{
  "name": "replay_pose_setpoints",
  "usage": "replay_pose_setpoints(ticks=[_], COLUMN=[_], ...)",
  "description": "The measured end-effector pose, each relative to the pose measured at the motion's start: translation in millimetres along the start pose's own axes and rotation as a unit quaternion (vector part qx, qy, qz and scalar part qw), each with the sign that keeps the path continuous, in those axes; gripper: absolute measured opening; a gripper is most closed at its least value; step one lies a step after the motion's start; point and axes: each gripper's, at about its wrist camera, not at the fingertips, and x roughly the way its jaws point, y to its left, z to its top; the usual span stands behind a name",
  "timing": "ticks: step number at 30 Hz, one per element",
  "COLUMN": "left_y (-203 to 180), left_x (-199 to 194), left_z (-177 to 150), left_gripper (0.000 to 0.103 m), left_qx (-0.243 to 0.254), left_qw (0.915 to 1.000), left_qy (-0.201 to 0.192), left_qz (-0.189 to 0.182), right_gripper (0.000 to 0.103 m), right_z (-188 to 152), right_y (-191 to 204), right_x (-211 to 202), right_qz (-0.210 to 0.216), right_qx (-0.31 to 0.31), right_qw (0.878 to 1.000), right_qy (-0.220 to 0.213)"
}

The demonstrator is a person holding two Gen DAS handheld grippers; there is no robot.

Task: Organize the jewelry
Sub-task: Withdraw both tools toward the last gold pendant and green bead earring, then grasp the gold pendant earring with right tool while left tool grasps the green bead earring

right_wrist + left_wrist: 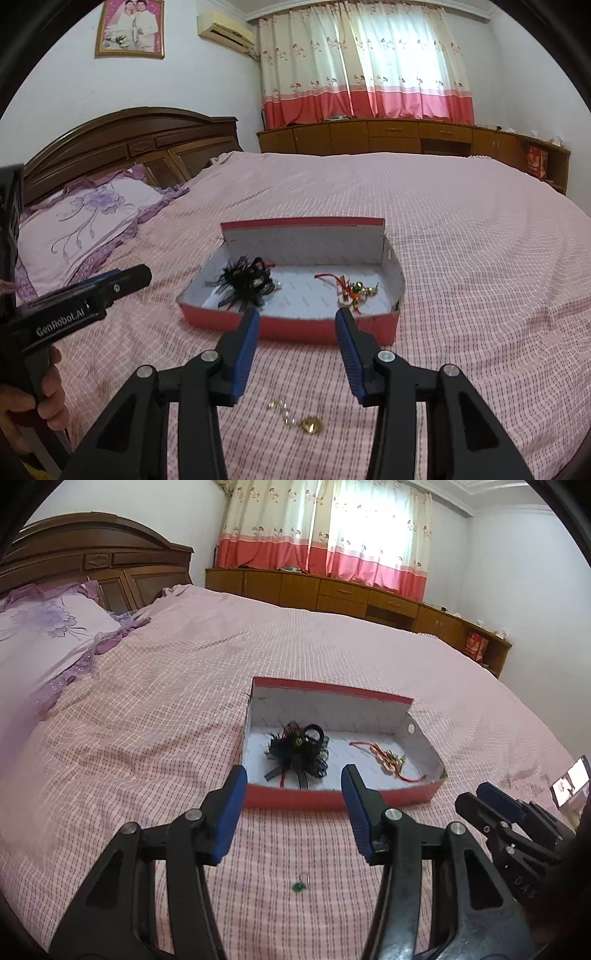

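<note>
A red cardboard box (332,800) (295,326) with a white inside lies open on the pink bedspread. In it sit a black frilly hair ornament (299,749) (247,282) at the left and a red-corded gold trinket (391,760) (352,291) at the right. My left gripper (293,775) hovers open and empty just short of the box. A small green earring (297,886) lies on the bedspread below its fingers. My right gripper (295,317) is also open and empty before the box. A gold chain piece (299,417) lies beneath it.
The bed (184,701) is wide, with a purple flowered pillow (44,635) and a dark wooden headboard (129,144) at the left. Wooden cabinets (406,136) run under the curtained window. A lit phone screen (570,781) lies at the right bed edge.
</note>
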Motion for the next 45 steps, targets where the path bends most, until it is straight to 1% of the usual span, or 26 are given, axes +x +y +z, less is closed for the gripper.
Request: replay_pose_setpoints(ticks=[3, 8, 15, 18, 22, 30, 34, 36, 38, 39, 40, 41, 42, 43, 44, 45], left_y=[-1.3, -3.5, 0.9, 2.3, 1.8, -9.2, -9.4, -7.9, -6.2, -5.7, -5.3, -4.8, -4.4, -4.2, -4.7, -5.2], left_x=[-1.6, 7.6, 28.7, 37.2, 44.7, 57.5, 66.2, 67.5, 67.4, 67.9, 68.5, 69.0, 69.1, 69.1, 69.5, 69.7], left_z=[-8.8, -26.9, -47.0, -53.6, -62.4, -76.2, -83.3, -85.6, -85.5, -85.5, -85.2, -85.7, -85.5, -85.9, -85.9, -86.0], left_gripper=[0.045, 0.045, 0.045, 0.045, 0.044, 0.043, 0.035, 0.032, 0.026, 0.024, 0.021, 0.017, 0.015, 0.01, 0.006, 0.006], left_qx=[0.009, 0.023, 0.017, 0.012, 0.013, 0.043, 0.049, 0.05, 0.05, 0.049, 0.048, 0.048, 0.047, 0.047, 0.048, 0.048], left_qw=[0.9998, 0.9977, 0.9922, 0.9896, 0.9869, 0.9831, 0.9811, 0.9817, 0.9822, 0.9822, 0.9821, 0.9818, 0.9817, 0.9815, 0.9811, 0.9812], left_qy=[0.018, 0.064, 0.124, 0.143, 0.161, 0.178, 0.187, 0.183, 0.181, 0.181, 0.182, 0.183, 0.183, 0.185, 0.186, 0.185], left_qz=[-0.002, -0.001, 0.005, 0.004, 0.002, -0.003, -0.004, -0.005, -0.009, -0.011, -0.013, -0.016, -0.017, -0.021, -0.024, -0.024], right_gripper=[0.046, 0.046, 0.046, 0.046, 0.046, 0.046, 0.046, 0.046, 0.046, 0.044, 0.039, 0.036, 0.032, 0.027, 0.025, 0.018], right_z=[-8.1, -22.0, -42.3, -49.4, -58.2, -71.0, -74.6, -75.5, -76.7, -77.3, -78.2, -78.8, -79.4, -80.0, -80.1, -80.7], right_y=[2.1, 0.7, -0.1, -0.4, -3.0, -9.7, -11.5, -10.9, -10.6, -11.0, -11.4, -11.9, -12.8, -13.8, -14.5, -15.5], right_x=[-2.5, -1.2, 11.3, 18.5, 30.7, 47.9, 53.2, 54.8, 56.6, 57.6, 58.5, 59.4, 60.1, 60.6, 61.3, 60.8], right_qz=[0.003, 0.007, 0.004, 0.005, 0.003, -0.003, -0.004, -0.004, -0.001, 0.0, 0.001, 0.0, -0.002, -0.001, 0.0, 0.001], right_qx=[-0.002, 0.006, 0.009, 0.01, 0.02, 0.032, 0.033, 0.029, 0.027, 0.028, 0.028, 0.028, 0.03, 0.031, 0.032, 0.033], right_qw=[1.0, 1.0, 0.998, 0.997, 0.995, 0.99, 0.989, 0.989, 0.989, 0.989, 0.988, 0.988, 0.988, 0.988, 0.988, 0.988], right_qy=[0.006, 0.024, 0.057, 0.074, 0.098, 0.136, 0.143, 0.144, 0.147, 0.149, 0.15, 0.151, 0.152, 0.153, 0.153, 0.151])
